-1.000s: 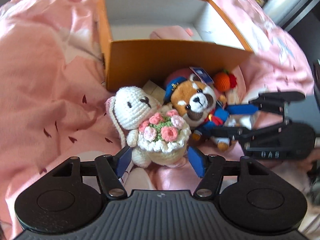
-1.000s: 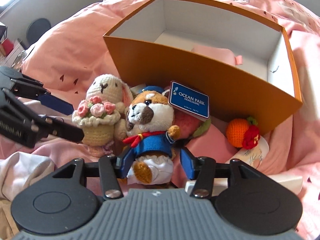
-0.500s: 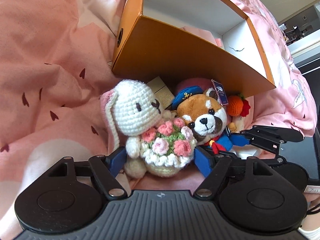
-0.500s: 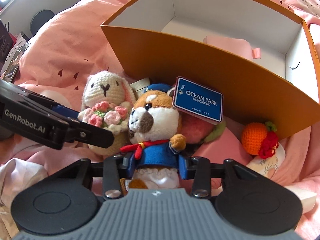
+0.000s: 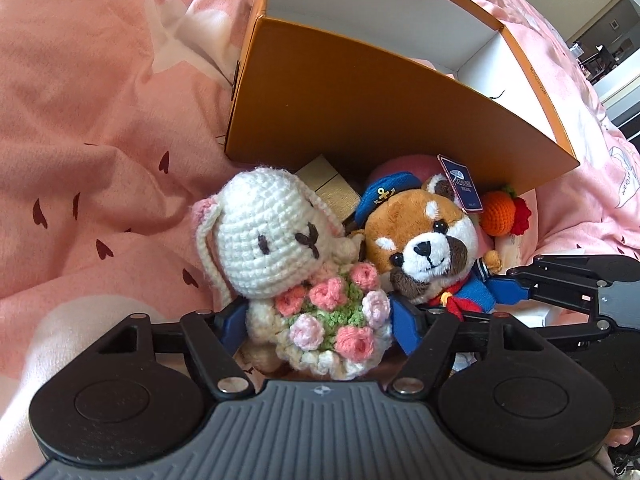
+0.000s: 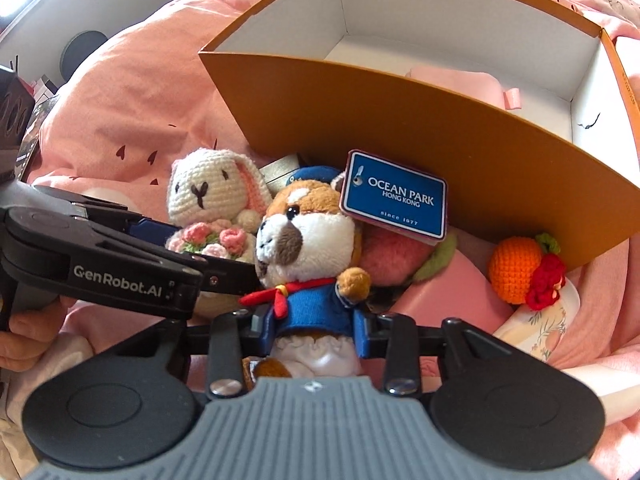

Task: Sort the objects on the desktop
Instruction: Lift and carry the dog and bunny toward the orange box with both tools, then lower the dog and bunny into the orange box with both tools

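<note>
A white crochet rabbit with a flower bouquet sits between the jaws of my left gripper, which is shut on its body. It also shows in the right wrist view. Beside it, a red panda plush in a blue sailor suit is clamped at the waist by my right gripper. The panda also shows in the left wrist view. Behind both stands an open orange box with a pink item inside.
A crochet orange with a red flower lies at the box's right corner on a pale floral case. A pink plush peach and a tan block sit behind the toys. Pink bedding surrounds everything.
Both grippers have moved in and closed: the left on the rabbit, the right on the panda. Both views have drawn nearer to the toys and box.
</note>
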